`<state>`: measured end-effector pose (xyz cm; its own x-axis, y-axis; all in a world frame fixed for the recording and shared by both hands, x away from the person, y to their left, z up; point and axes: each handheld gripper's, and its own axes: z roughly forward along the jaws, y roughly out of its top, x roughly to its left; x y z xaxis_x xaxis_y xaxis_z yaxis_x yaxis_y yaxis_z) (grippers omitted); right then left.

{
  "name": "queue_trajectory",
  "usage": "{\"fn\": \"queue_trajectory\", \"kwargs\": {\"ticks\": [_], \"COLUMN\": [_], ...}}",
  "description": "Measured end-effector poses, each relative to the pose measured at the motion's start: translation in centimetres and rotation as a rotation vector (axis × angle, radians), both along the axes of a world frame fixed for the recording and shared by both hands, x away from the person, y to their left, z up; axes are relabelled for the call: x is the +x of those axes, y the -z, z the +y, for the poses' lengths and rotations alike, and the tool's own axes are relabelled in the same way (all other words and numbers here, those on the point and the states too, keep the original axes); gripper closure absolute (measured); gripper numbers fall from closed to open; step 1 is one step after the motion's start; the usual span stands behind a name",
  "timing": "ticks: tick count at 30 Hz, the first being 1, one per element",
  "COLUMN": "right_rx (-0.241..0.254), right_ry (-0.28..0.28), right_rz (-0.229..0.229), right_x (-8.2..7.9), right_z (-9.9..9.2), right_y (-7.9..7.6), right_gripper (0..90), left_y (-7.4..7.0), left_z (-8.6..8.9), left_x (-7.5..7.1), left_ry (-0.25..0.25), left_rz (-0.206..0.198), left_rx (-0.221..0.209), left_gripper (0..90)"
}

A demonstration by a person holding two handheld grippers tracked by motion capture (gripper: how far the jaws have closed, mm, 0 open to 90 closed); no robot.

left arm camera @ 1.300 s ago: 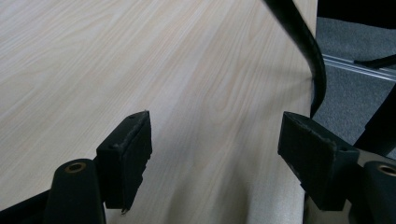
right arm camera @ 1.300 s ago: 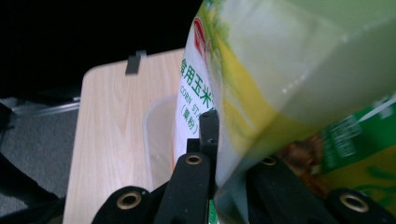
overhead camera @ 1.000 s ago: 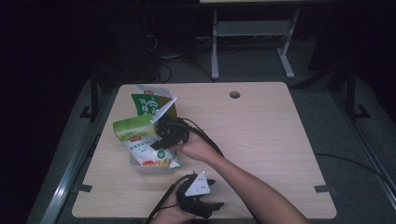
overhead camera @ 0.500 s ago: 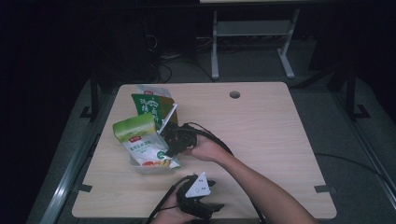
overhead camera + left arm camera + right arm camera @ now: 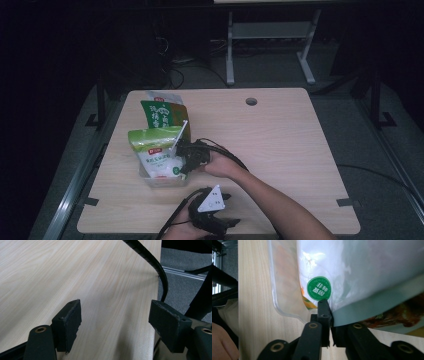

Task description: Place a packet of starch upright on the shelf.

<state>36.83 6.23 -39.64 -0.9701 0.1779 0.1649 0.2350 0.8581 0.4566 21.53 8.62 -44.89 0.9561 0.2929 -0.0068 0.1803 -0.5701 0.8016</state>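
Right gripper (image 5: 327, 322) clamps the white, green-stickered pouch's (image 5: 367, 272) edge, lying in a clear tray (image 5: 150, 179) near the table's (image 5: 280, 140) left edge; a green bag (image 5: 162, 112) sits behind.

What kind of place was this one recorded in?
Probably a dim lab or office workroom set up for recording, not a home. A light wood desk with a cable hole stands on grey carpet, cables trail over the floor behind it, and a white metal table frame stands further back.
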Motion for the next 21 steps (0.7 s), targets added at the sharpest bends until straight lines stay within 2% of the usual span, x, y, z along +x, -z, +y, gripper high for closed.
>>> {"fn": "queue_trajectory", "kwargs": {"ticks": [2, 5, 11, 17, 21], "right_rx": [0.038, 0.083, 0.158, 0.19, 0.213], "right_ry": [0.022, 0.029, 0.053, 0.083, 0.126], "right_rz": [0.019, 0.009, -0.008, -0.012, -0.006], "right_x": [0.0, 0.2, 0.0, 0.1, 0.4], "right_z": [-0.3, -1.2, -3.5, -5.6, -7.7], "right_y": [-0.4, -1.2, -2.7, -3.1, -3.1], "right_gripper": [76.3, 70.3, 60.9, 53.2, 47.4], "left_y": [0.0, 0.0, 0.0, -0.2, -0.3], "left_z": [0.0, 0.0, 0.0, 0.4, 0.5], "left_x": [0.0, -0.1, 0.0, 0.5, 0.8], "left_ry": [0.003, -0.009, -0.018, -0.031, -0.042], "left_rz": [-0.006, 0.002, 0.014, 0.017, 0.025], "left_rx": [0.007, -0.009, -0.001, -0.014, -0.015], "left_gripper": [25.7, 25.7, 25.7, 25.9, 26.3]}}
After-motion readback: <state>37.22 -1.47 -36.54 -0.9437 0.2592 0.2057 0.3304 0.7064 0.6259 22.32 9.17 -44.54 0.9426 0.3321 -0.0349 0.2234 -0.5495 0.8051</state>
